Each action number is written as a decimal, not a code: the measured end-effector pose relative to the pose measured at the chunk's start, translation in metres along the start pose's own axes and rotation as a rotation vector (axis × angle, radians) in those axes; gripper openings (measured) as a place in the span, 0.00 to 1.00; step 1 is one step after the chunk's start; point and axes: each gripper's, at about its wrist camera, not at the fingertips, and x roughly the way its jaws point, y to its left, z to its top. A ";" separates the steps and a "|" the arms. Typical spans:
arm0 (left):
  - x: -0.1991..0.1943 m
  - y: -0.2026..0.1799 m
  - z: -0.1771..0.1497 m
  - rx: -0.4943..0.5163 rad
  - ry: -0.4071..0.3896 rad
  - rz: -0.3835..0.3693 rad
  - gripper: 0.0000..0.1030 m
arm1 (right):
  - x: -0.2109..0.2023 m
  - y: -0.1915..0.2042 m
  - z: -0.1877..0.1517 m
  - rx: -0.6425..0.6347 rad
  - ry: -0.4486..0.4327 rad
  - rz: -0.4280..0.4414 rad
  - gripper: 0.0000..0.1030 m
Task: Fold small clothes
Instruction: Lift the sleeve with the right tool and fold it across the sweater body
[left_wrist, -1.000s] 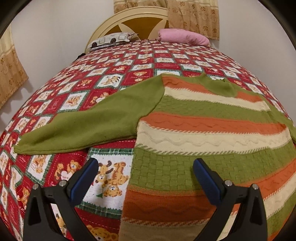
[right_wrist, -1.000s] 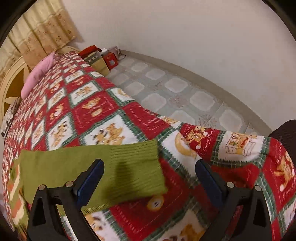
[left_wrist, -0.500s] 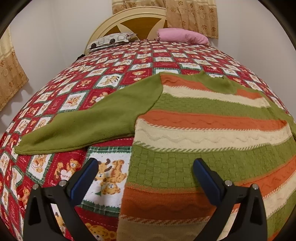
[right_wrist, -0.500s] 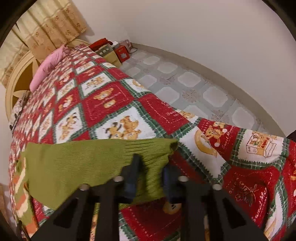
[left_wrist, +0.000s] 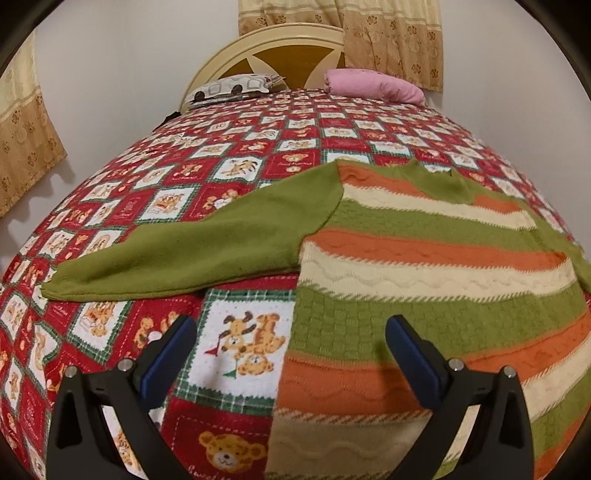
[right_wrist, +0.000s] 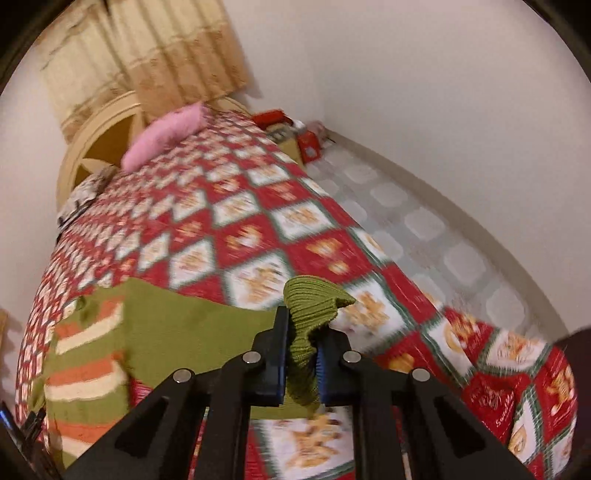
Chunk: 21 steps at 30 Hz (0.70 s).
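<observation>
Right gripper (right_wrist: 301, 354) fingers closing, pinching green sleeve cuff (right_wrist: 314, 299).

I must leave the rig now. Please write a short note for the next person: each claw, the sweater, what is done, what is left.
Right claw: closing, its pads pinch the ribbed cuff of the green sleeve, raised off the bedspread.
Left claw: open, holds nothing, above the sweater's side edge.
Striped sweater: spread flat on the bed, other sleeve stretched out sideways.
Done: cuff gripped.
Left: probably fold both sleeves over the body, then fold the body.
</observation>
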 end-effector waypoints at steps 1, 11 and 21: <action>0.000 0.001 -0.002 0.000 0.001 -0.002 1.00 | -0.003 0.009 0.004 -0.016 -0.010 0.006 0.11; 0.002 0.010 -0.015 -0.057 0.010 -0.053 1.00 | -0.062 0.133 0.044 -0.228 -0.109 0.092 0.11; 0.004 0.025 -0.021 -0.133 0.004 -0.077 1.00 | -0.093 0.250 0.055 -0.399 -0.160 0.186 0.10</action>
